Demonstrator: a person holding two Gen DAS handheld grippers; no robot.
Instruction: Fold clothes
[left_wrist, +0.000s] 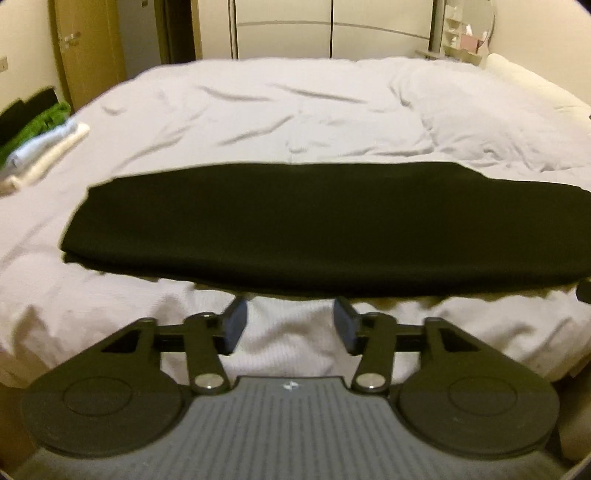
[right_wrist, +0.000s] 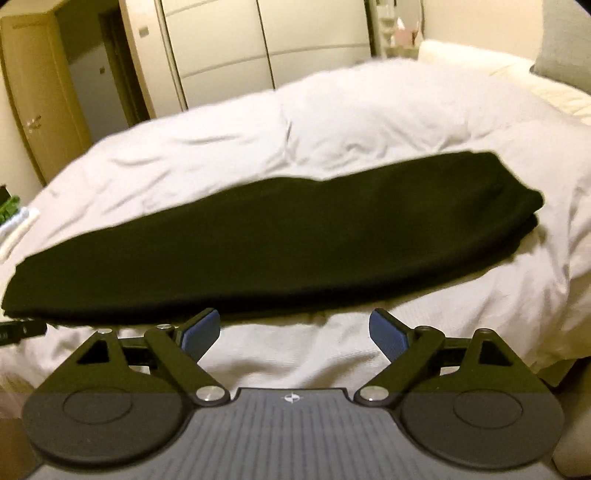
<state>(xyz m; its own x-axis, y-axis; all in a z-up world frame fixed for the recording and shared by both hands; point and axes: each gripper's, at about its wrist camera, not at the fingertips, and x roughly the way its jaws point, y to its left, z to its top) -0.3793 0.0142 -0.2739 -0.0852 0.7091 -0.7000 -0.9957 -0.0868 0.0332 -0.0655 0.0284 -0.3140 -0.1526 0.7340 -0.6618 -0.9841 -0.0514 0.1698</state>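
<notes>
Both jaws stood spread and empty: your left gripper (left_wrist: 290, 321) and right gripper (right_wrist: 293, 332) hung just short of the long, folded black cloth garment (left_wrist: 314, 229), which lay flat across the rumpled white duvet (left_wrist: 258, 122), presumably set there for its next fold.

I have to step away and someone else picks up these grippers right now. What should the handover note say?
Left gripper: open, nothing between the jaws, just short of the near edge of the black garment.
Right gripper: open wider, also empty, near the same edge.
Black garment: folded into a long flat band lying across the white duvet, no gripper touching it.
Folded pile of green, pale blue and cream pieces sits at the bed's left edge.
Done: lengthwise fold. Left, probably: fold the band shorter and move it to the pile.
</notes>
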